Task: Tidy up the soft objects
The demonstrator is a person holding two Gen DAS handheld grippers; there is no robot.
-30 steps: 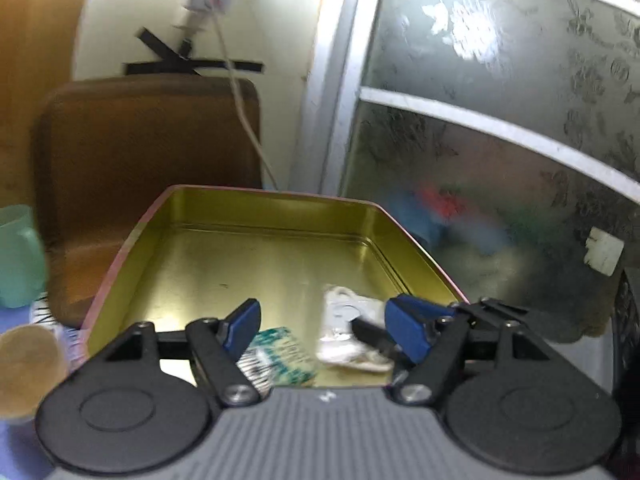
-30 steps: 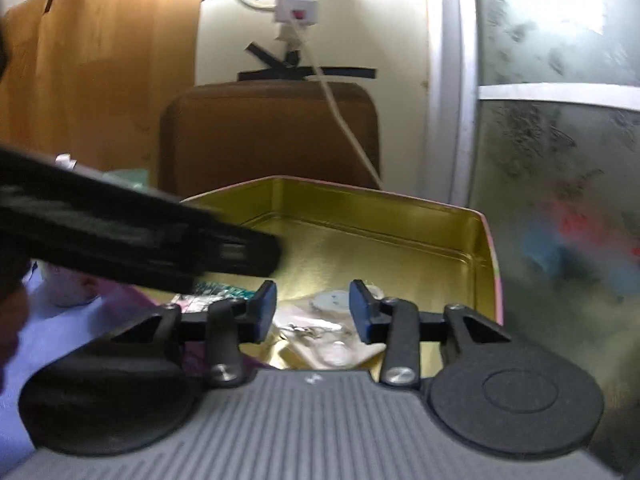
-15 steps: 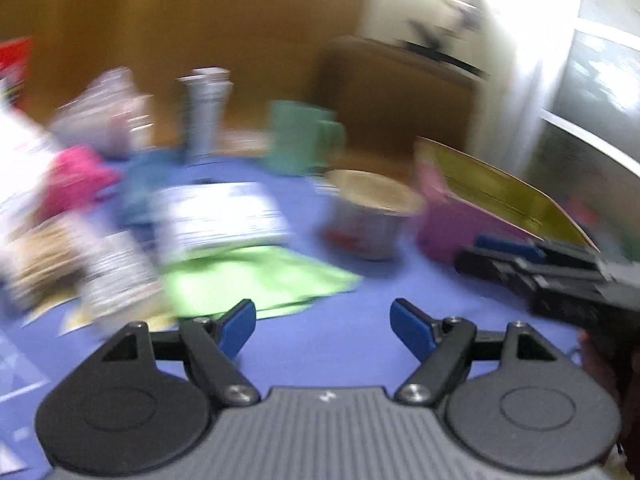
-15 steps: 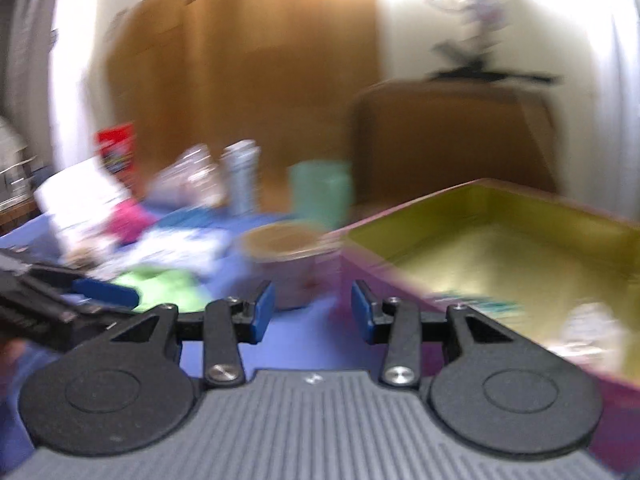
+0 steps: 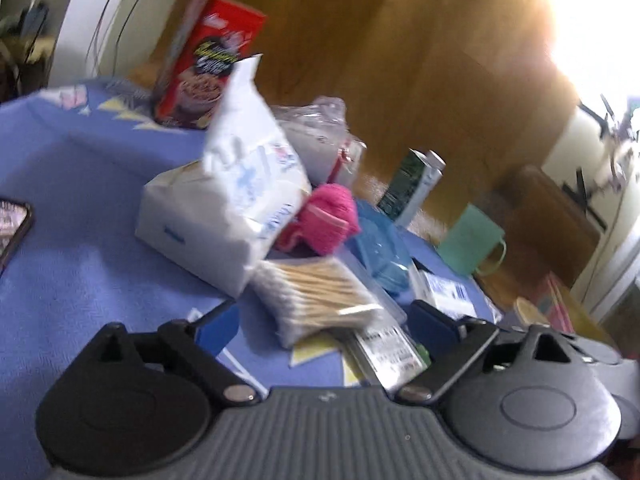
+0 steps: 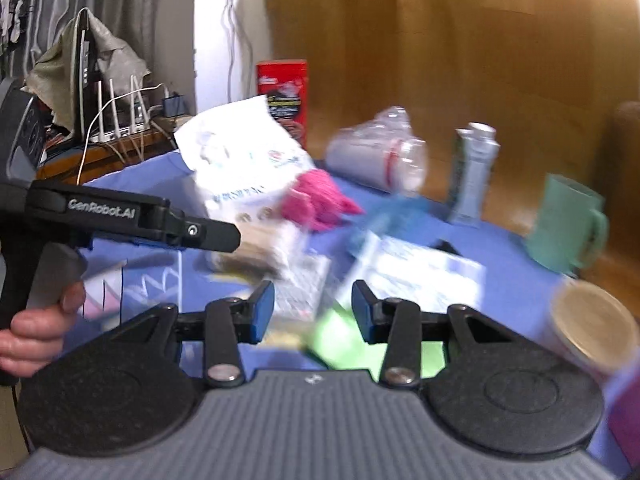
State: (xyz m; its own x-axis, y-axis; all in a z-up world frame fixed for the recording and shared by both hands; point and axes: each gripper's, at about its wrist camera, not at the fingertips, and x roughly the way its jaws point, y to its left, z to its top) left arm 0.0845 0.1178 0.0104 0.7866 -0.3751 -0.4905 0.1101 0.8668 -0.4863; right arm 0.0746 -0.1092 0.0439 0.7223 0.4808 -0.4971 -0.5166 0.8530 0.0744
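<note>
Left wrist view: cotton-swab pack [image 5: 316, 294], swabs lengthwise toward lower right, between wide, just-opened left tongs [image 5: 324, 326] (nothing gripped).

motion blur smears the green packet [image 6: 340, 340]; phone [image 5: 12, 228] cut off at frame's edge.

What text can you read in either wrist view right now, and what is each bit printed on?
"GenRobot.AI": on the arm of the left tongs, seen from the right wrist.
Red box: lettering blurred, unreadable.
White soft pack: blue print, too blurred.
Flat packet by the cotton swabs: black print, too small.
Nothing else legible.
</note>
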